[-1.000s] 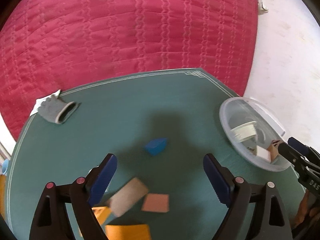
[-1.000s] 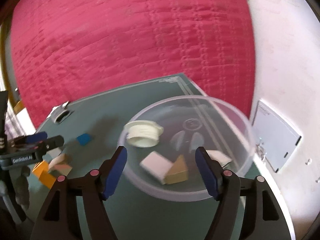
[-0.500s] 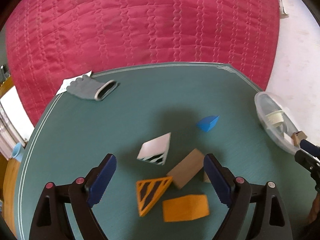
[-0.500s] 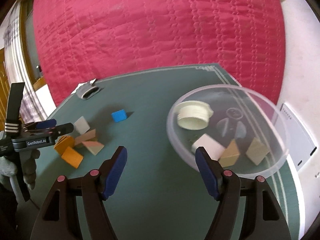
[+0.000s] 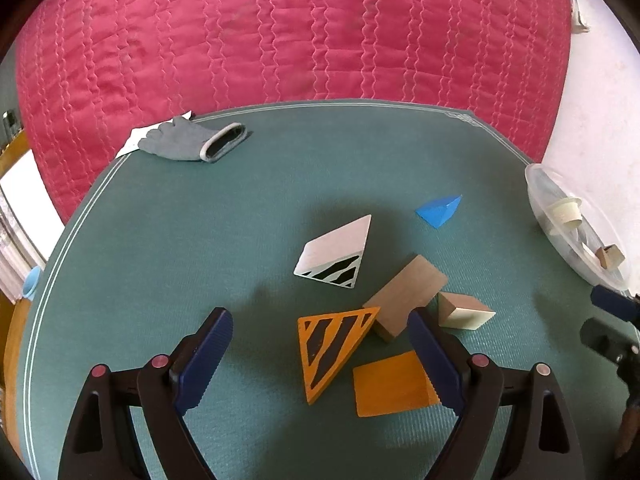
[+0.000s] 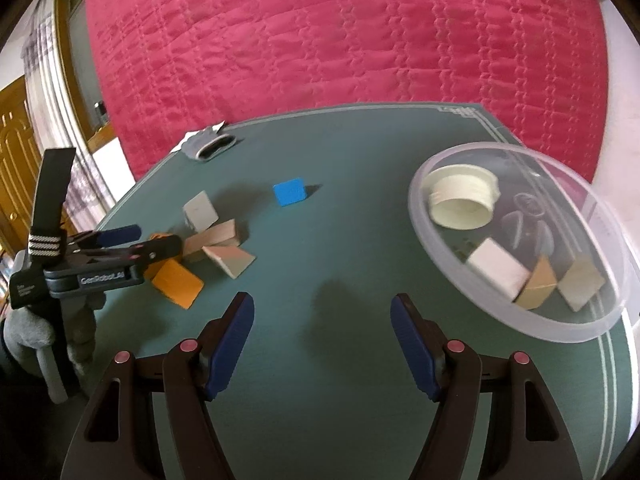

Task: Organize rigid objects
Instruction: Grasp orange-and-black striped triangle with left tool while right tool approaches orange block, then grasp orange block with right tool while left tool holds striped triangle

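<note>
Orange and black stripes mark the wedge [image 5: 334, 350] that lies straight ahead of the left gripper [image 5: 320, 364], between its two spread blue pads and touched by neither. Its long edge runs from near the right-hand pad down and back toward the camera, so it lies slantwise across the gap, not square to it; my judgement is that a small roll of the wrist would be needed before closing. The left gripper stands wide and carries nothing.

Crowded just beyond and to the right of that gap are a plain orange block [image 5: 394, 386], partly behind the right-hand pad, a brown wooden block [image 5: 406, 298] touching the wedge's far corner, and a pale block [image 5: 464, 312] beside it. Farther ahead sit a white wedge with black stripes [image 5: 334, 254] and, ahead and to the right, a blue block [image 5: 440, 210], both apart from the pile.

The right gripper [image 6: 322, 340] is moderately open and empty, over bare green tabletop [image 6: 340, 240]. The pile lies well off to its left, the clear bowl [image 6: 520, 320] just ahead to its right, already holding a white ring and several blocks. So the left hand is clearly the nearer to the loose pieces, the right to the bowl. The tight pile may get nudged in a grasp.
</note>
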The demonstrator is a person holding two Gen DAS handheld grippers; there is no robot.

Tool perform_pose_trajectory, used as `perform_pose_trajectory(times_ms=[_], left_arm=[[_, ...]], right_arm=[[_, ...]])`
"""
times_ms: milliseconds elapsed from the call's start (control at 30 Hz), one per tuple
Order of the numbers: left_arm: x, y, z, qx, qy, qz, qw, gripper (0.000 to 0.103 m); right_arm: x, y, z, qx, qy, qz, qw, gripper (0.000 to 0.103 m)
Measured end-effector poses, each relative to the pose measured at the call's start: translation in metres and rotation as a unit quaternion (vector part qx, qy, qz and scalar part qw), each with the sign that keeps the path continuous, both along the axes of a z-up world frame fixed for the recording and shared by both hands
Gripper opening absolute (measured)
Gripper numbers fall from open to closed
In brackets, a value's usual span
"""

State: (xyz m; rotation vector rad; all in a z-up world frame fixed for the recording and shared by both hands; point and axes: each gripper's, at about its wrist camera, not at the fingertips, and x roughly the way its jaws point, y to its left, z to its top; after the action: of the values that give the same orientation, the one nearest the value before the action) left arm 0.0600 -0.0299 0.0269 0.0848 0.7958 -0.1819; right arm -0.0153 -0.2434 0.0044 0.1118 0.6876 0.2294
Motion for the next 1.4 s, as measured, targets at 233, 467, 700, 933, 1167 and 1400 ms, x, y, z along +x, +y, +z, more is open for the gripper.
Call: perform_pose_trajectory(times_ms=[233, 467, 700, 933, 1167, 1400], left_arm=[[0.008, 0.010, -0.005, -0.008, 0.010, 0.012, 0.9999, 0.085], [0.008, 0.014, -0.012, -0.022, 0.029, 0.003, 0.9993, 0.053], [0.002, 0.018, -0.009, -0.034, 0.023, -0.001, 0.9992, 0.031], [-0.003, 0.029, -0.002, -0.036, 0.010, 0.011, 0.9992, 0.031], [-0.004, 0.036, -0.001, -0.041, 0.010, 0.017, 0.9989, 0.031], [-0.004, 0.041, -0.002, -0.048, 0.012, 0.025, 0.9985, 0.031]], right_arm=[[0.005, 0.016, -0.005, 0.001, 0.014, 0.022, 1.000, 0.072], [0.012, 0.033, -0.005, 0.003, 0.022, 0.051, 0.998, 0.072], [0.018, 0.063, -0.007, -0.002, 0.029, 0.104, 0.994, 0.072], [0.025, 0.096, -0.011, -0.022, 0.026, 0.164, 0.986, 0.072], [0.043, 0.122, -0.015, -0.043, 0.024, 0.200, 0.978, 0.068], [0.064, 0.135, -0.015, -0.044, 0.027, 0.211, 0.976, 0.068]])
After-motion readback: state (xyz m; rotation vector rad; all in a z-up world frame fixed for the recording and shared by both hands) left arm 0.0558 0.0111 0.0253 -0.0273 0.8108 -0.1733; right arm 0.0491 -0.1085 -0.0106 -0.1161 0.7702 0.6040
